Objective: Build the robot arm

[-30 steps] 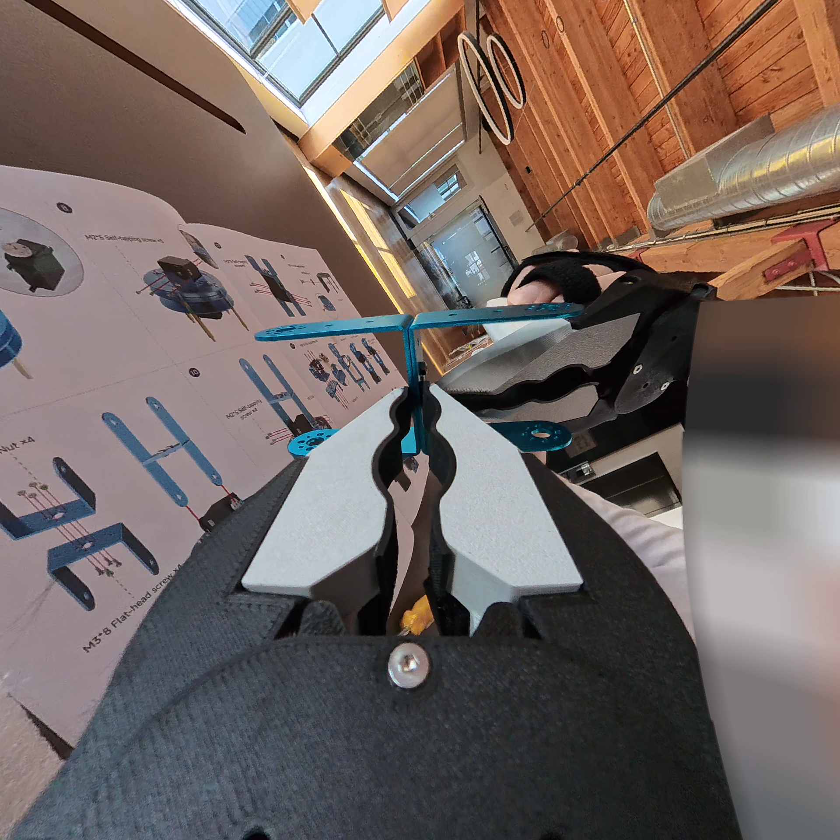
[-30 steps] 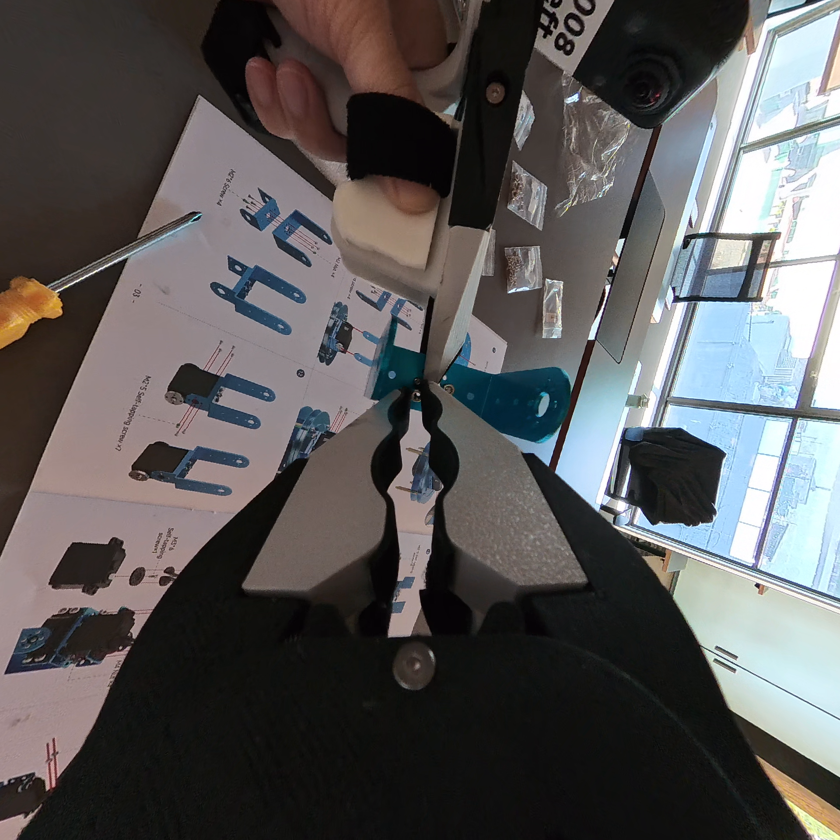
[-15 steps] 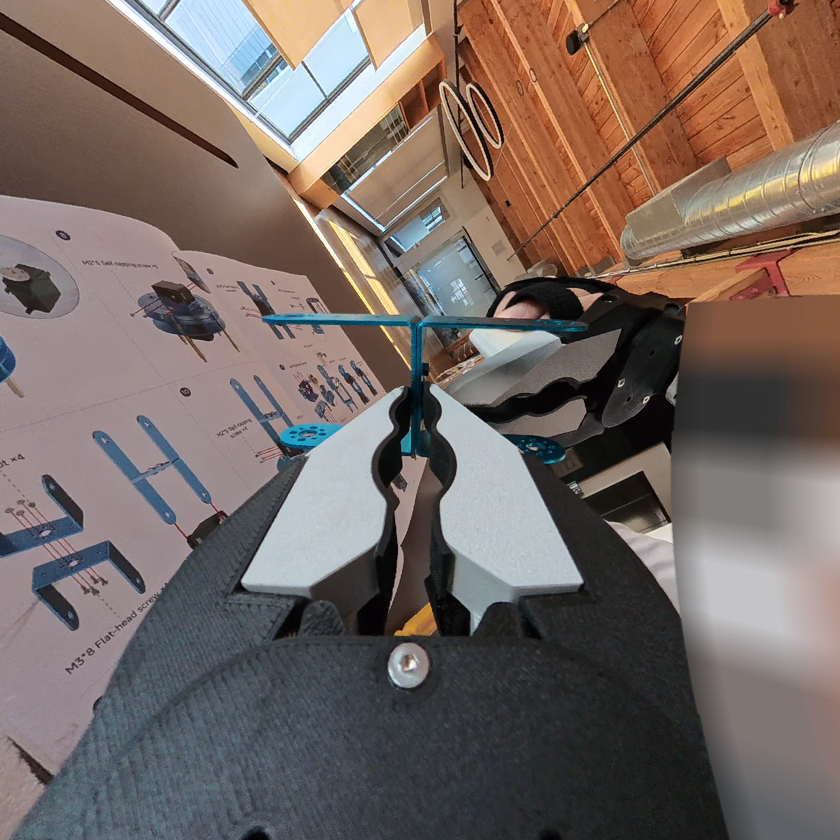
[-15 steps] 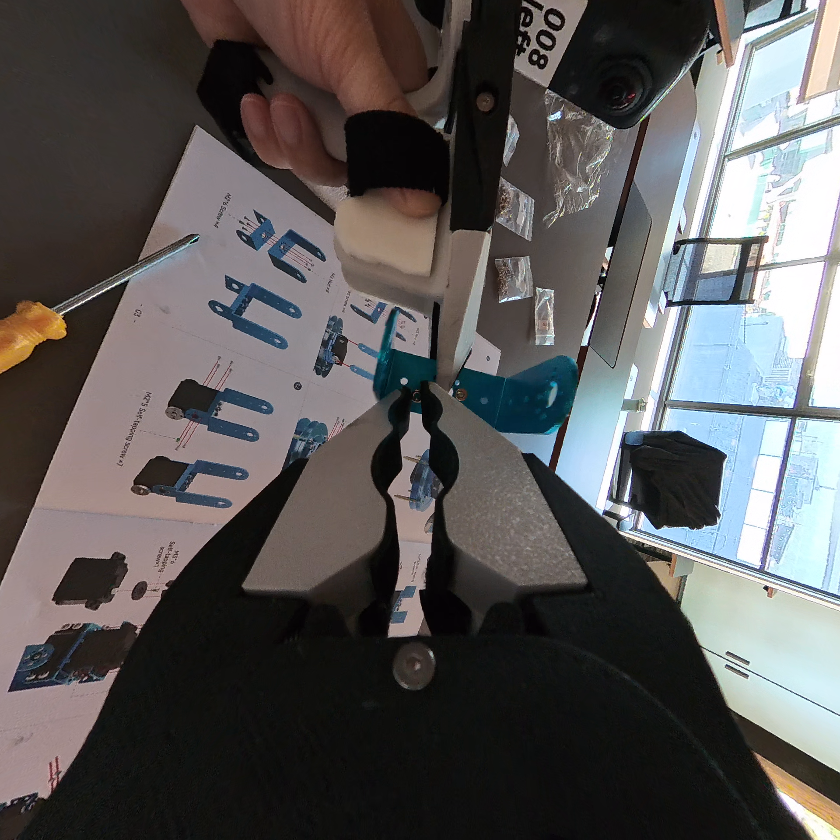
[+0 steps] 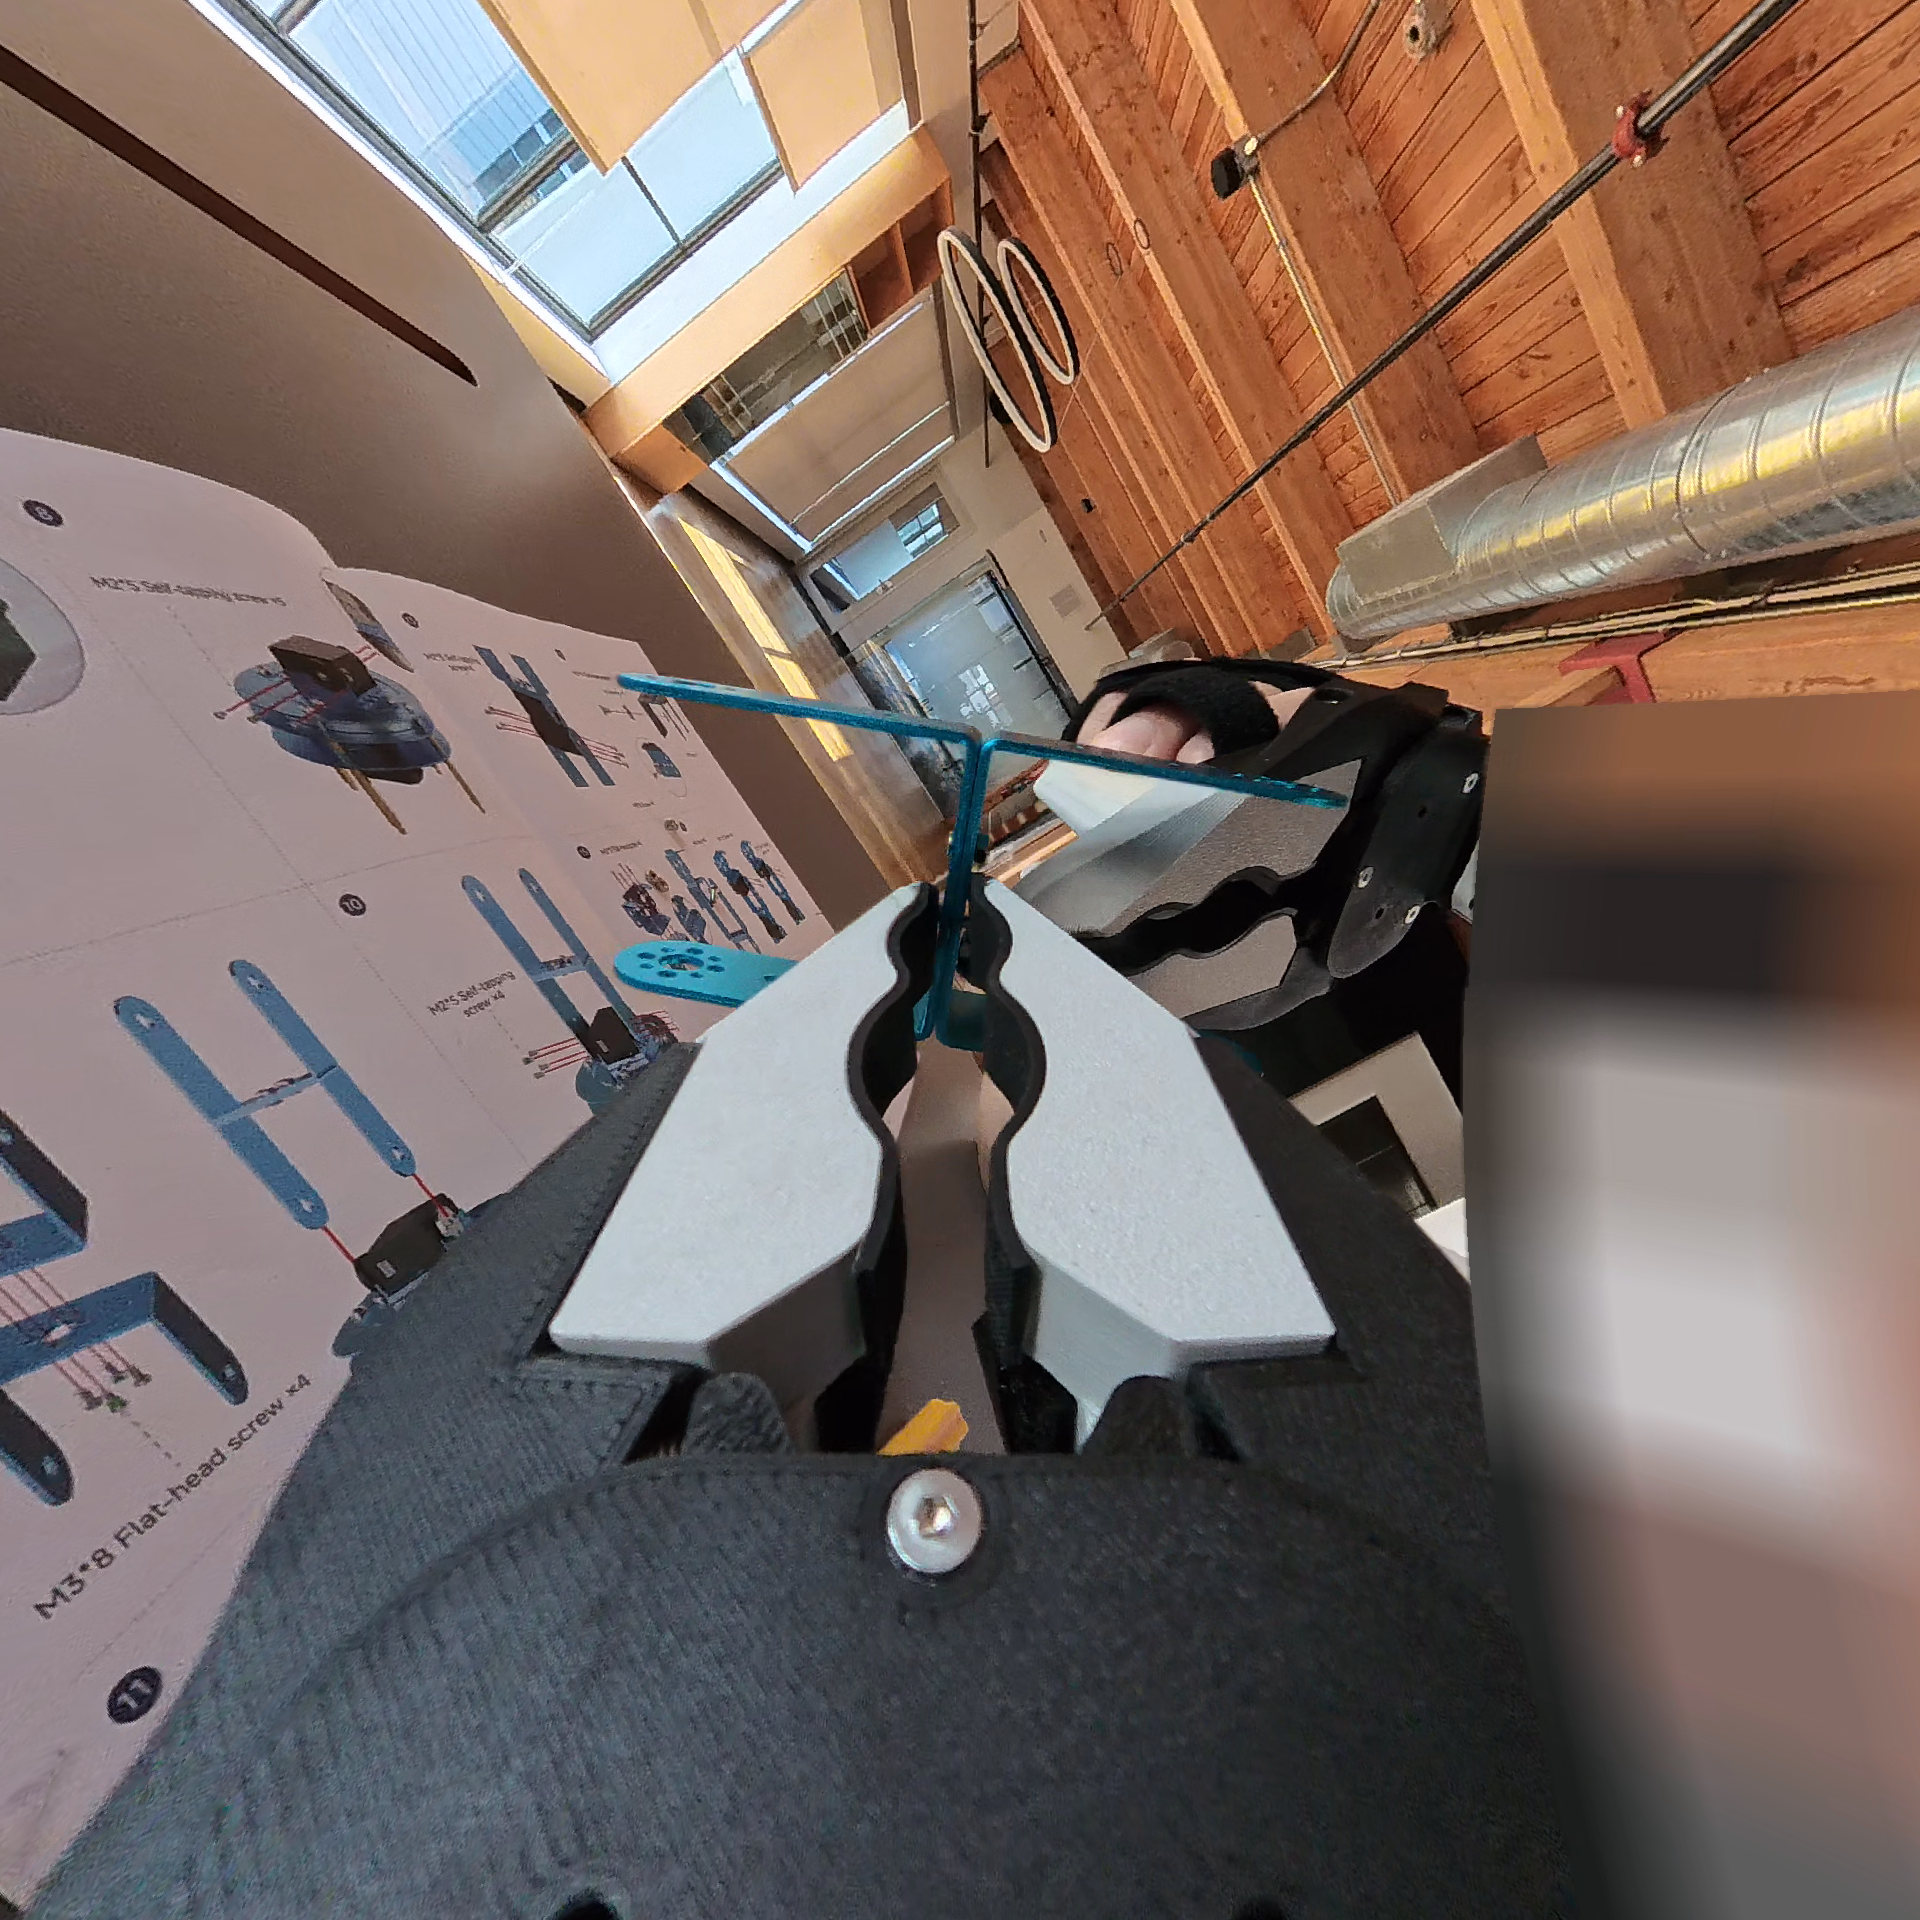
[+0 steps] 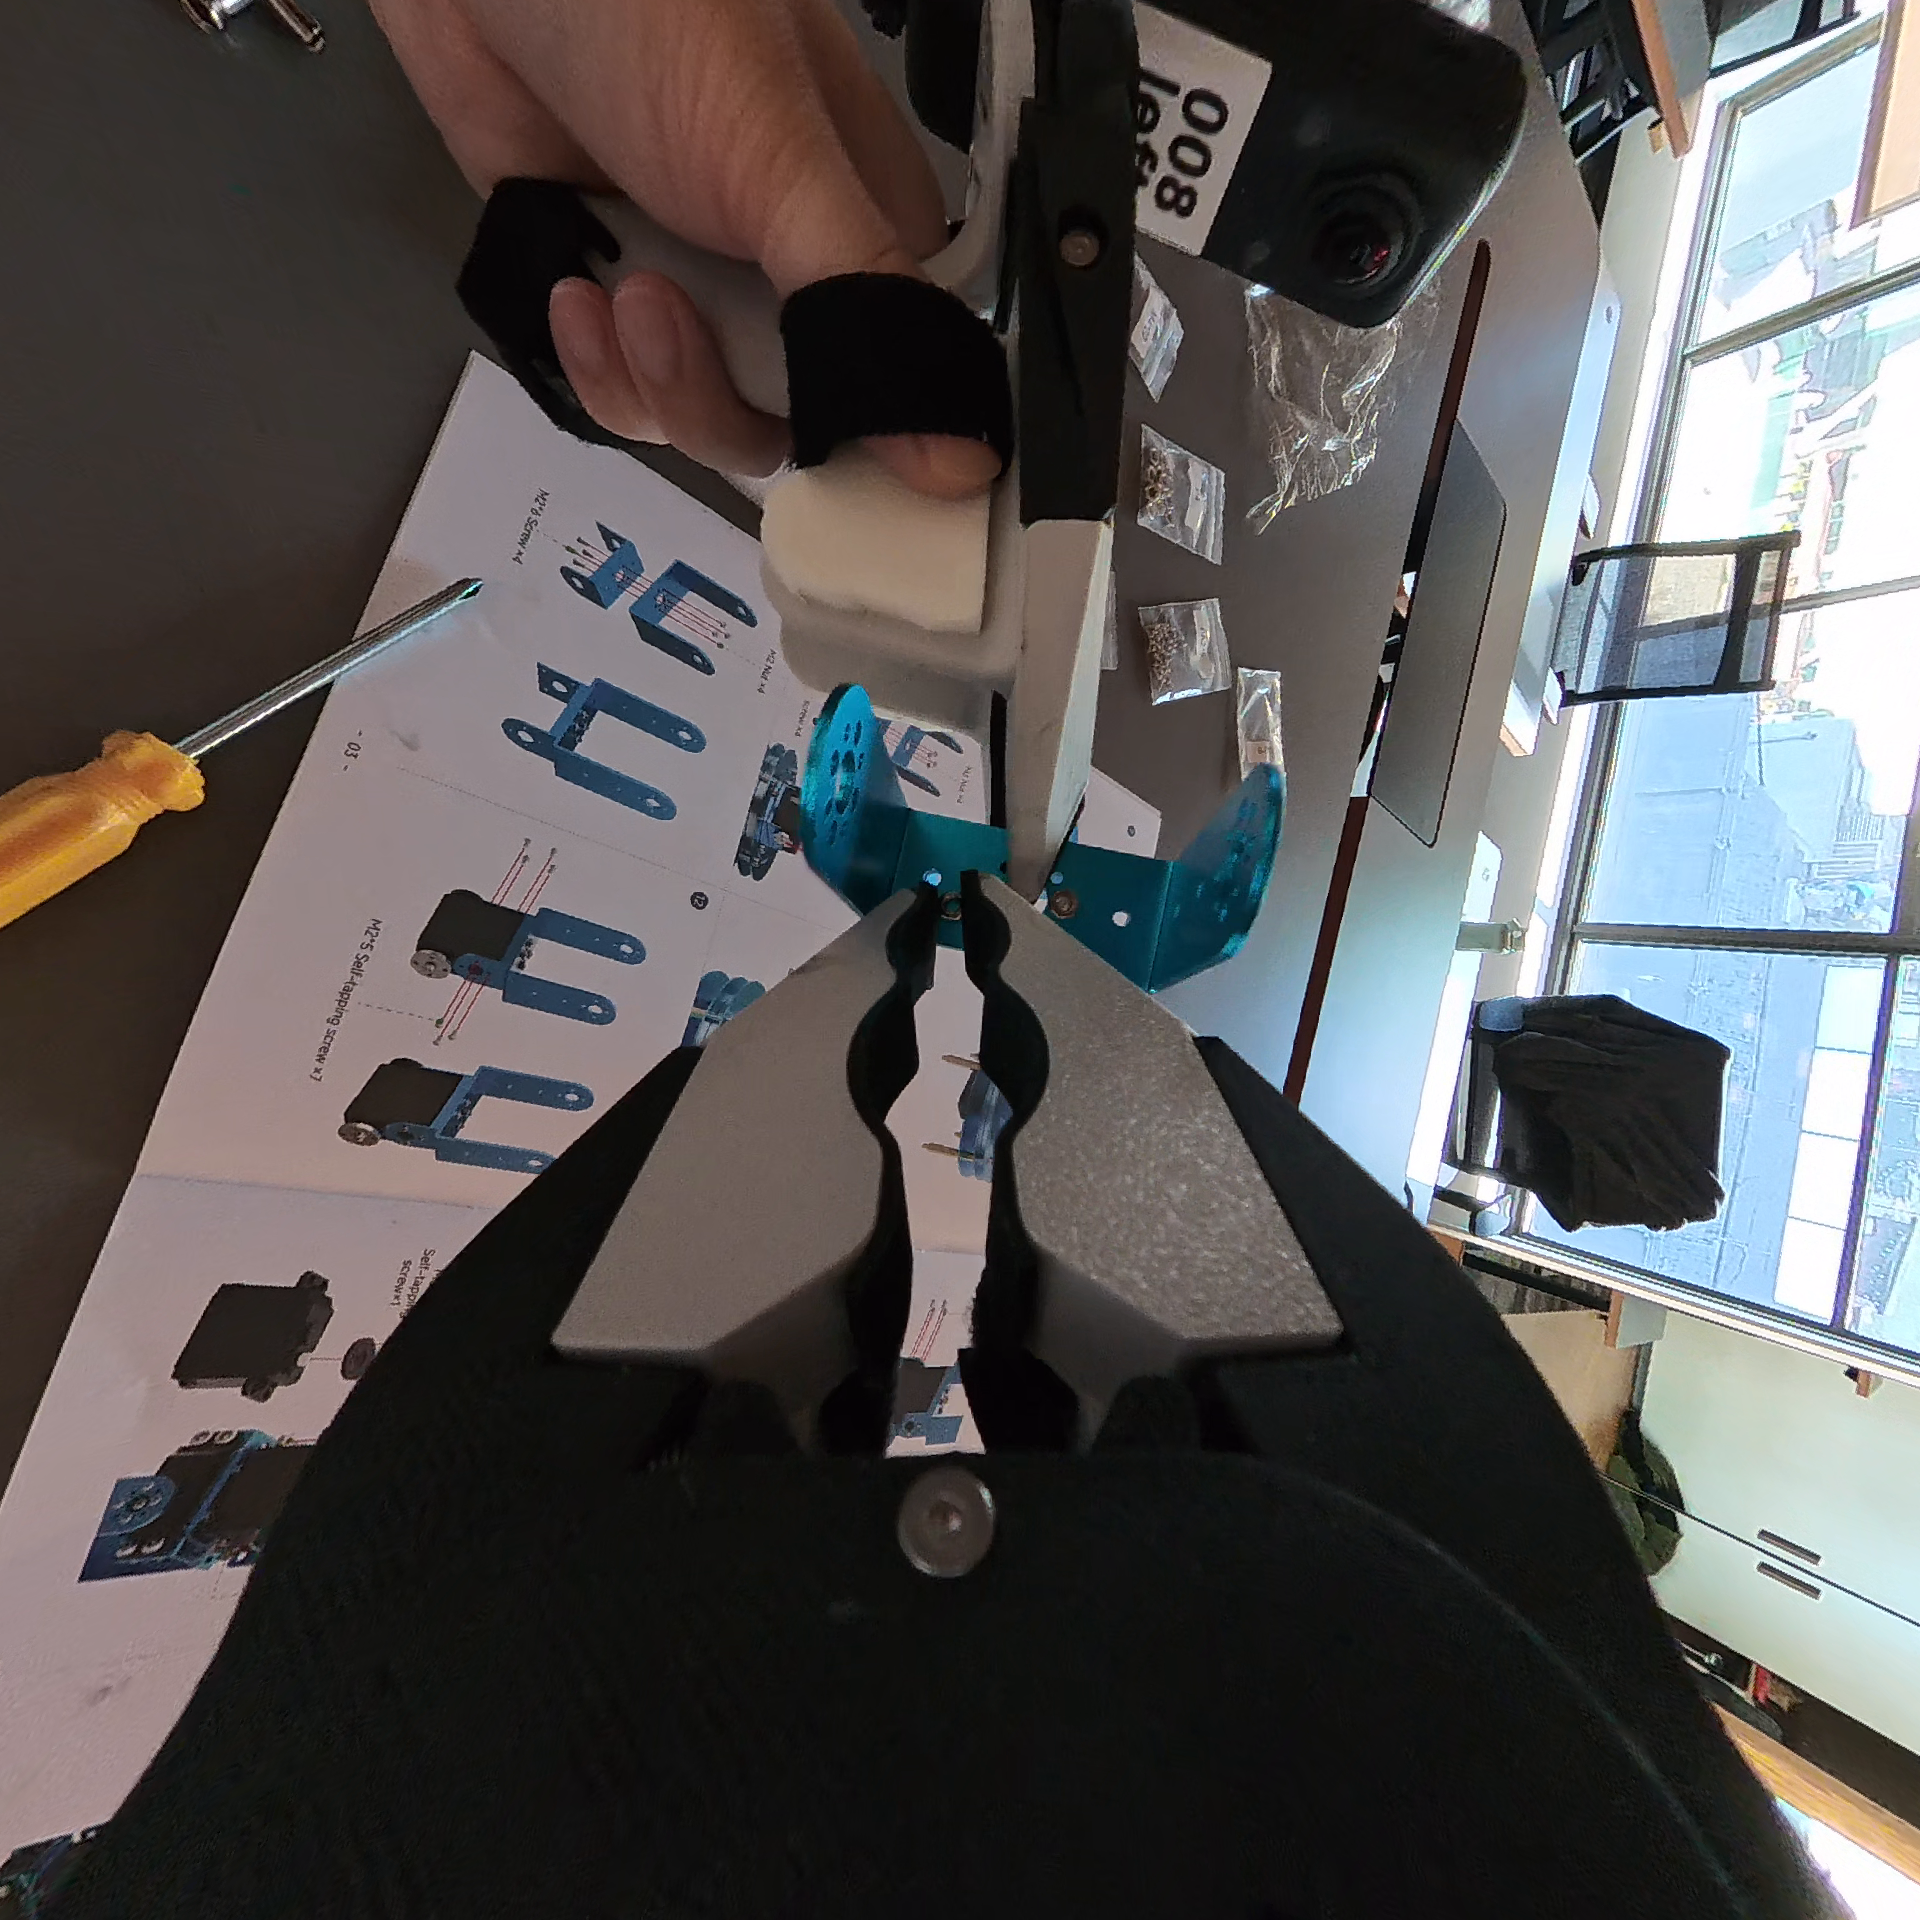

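Left gripper [image 5: 954,914]: fingers narrow, pinched on the middle web of a teal metal bracket assembly [image 5: 961,831], two U-shaped pieces set back to back. Held well clear of the counter [image 6: 177,343]; the bracket arms spread out to either side of the grip, seen edge-on in the left wrist view. Gripping the joined web, not an arm, looks meant to keep both halves steady and the drilled face open from the other side.

Right gripper [image 6: 943,896]: fingers narrow, a thin gap between the tips. A small ring-shaped piece, perhaps a nut [image 6: 950,906], sits at the tips against the bracket web beside a hole. Cannot tell whether the tips are pinching it or only touching it. A second small fastener [image 6: 1060,902] shows in the web just to the right of it.

In the right wrist view the left gripper comes in from above, a hand [image 6: 675,156] strapped to its handle, so the two grippers meet at roughly right angles on the bracket.

Below, an open instruction booklet [image 6: 436,935] lies flat on the dark counter, diagrams up. Yellow-handled screwdriver [image 6: 94,810] at the booklet's near-left edge, shaft tip resting on the page. Small clear hardware bags [image 6: 1184,488] lie past the booklet, toward the counter's far edge by the windows
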